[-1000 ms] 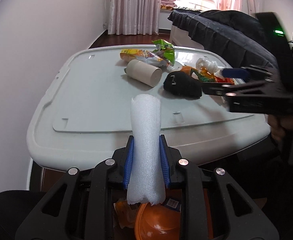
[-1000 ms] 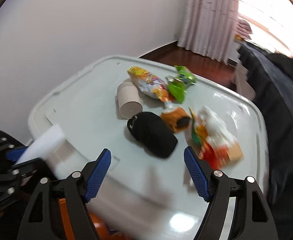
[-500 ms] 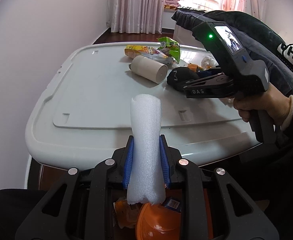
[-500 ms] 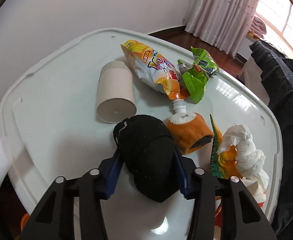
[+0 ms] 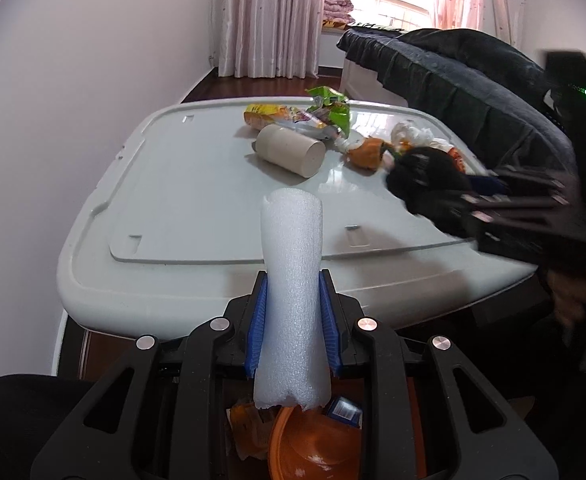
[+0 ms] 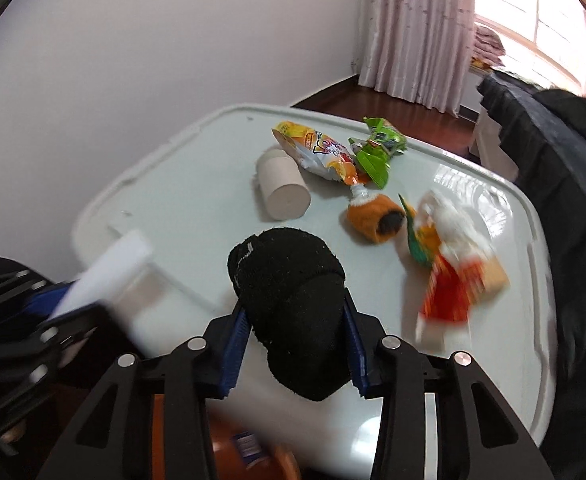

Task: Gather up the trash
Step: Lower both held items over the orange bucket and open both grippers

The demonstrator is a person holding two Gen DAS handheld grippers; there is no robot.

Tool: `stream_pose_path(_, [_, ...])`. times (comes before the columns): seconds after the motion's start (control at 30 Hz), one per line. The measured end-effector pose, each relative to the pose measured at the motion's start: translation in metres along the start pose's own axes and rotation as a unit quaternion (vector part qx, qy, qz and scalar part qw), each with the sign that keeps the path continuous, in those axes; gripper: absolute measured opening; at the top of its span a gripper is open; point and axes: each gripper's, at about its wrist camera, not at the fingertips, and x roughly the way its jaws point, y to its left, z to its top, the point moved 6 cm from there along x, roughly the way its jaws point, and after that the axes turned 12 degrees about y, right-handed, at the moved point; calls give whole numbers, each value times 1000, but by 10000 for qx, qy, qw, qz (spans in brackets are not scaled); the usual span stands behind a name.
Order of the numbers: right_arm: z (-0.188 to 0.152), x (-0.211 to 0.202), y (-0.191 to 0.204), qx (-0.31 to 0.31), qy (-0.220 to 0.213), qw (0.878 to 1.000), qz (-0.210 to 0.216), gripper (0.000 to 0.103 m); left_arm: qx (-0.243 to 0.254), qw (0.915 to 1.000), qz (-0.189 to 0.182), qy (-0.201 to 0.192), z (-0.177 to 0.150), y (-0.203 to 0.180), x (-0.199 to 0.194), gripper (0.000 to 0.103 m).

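My left gripper [image 5: 292, 328] is shut on a white foam tube [image 5: 292, 280], held upright over an orange bin [image 5: 309, 444] below the table's near edge. My right gripper [image 6: 295, 344] is shut on a black sock [image 6: 293, 300] and holds it above the near right of the white table top [image 6: 181, 184]; it shows blurred in the left wrist view [image 5: 429, 184]. On the table lie a cardboard roll [image 6: 281, 190], a yellow snack bag [image 6: 313, 150], a green wrapper [image 6: 379, 150], an orange sock [image 6: 375, 218] and crumpled tissue with red packaging [image 6: 453, 264].
The table top is a white plastic lid [image 5: 181, 184] with a raised rim. A dark-covered bed [image 5: 453, 76] stands to the right. A white wall [image 5: 73, 80] is on the left, curtains [image 5: 269, 16] at the back. The orange bin holds wrappers [image 5: 345, 410].
My right gripper closed on the black sock and has pulled it back from the pile toward the table's near edge. My left gripper keeps the foam tube almost still.
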Motion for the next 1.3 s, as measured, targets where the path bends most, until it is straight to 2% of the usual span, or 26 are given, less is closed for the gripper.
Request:
stream_pose_path(0.23, [-75,-59,12,803,-253,9959,328,43,312,9992,-235,85,-26,-23,-26,25])
stream_pose_path(0.33, [-100,-67,19,973,-259,9939,443,43,566,9977,-284,247,-44,-34,-31,25])
stream_pose_path(0.5, [-129,-69,27,988,-205,9943,340,43,839,9952,-271,432,-63,-47,-33,25])
stream_pose_path(0.7, [-140,-63,23,1122,-94,9927,430,43,890,9943,-261,532,-72,-51,-33,25])
stream_pose_path(1.3, [-147,-49,32,1022,114,9934,516,43,903,9927,-268,758,-79,-51,-22,25])
